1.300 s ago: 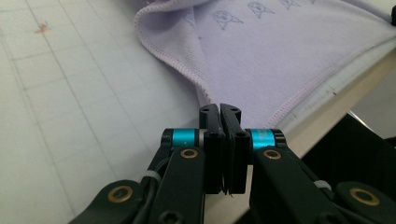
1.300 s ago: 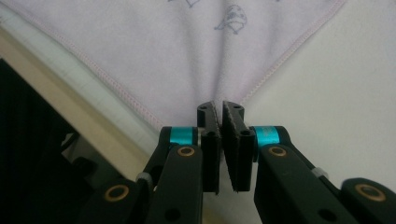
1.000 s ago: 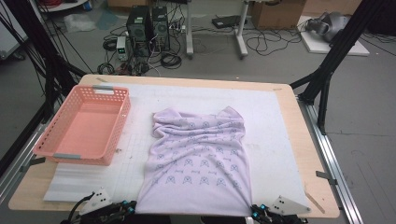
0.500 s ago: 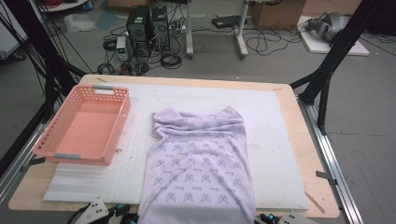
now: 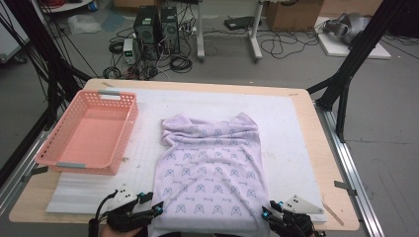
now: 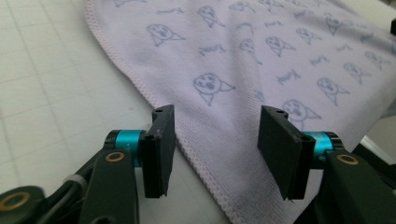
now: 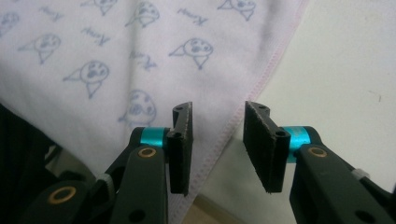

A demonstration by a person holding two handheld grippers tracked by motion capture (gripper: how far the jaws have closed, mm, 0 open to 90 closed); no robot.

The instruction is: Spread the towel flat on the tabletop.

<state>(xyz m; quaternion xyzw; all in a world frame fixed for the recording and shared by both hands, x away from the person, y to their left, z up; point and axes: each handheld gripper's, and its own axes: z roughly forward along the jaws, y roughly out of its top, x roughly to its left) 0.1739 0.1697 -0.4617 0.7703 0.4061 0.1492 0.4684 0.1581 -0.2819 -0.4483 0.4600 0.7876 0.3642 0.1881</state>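
One lilac towel [image 5: 210,168] lies flat mid-table on the white mat [image 5: 286,123], its near edge overhanging. Your left gripper [image 5: 157,209] and right gripper [image 5: 267,213] have just been opening at its near corners, gripping nothing. Left sits a pink basket [image 5: 126,123].

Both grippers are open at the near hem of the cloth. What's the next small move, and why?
Probably close both again on the hem. The left gripper and right gripper have just been opening; their jaws stand apart over the edges of the cloth, gripping nothing, while its far end is bunched, so it likely needs another pull.
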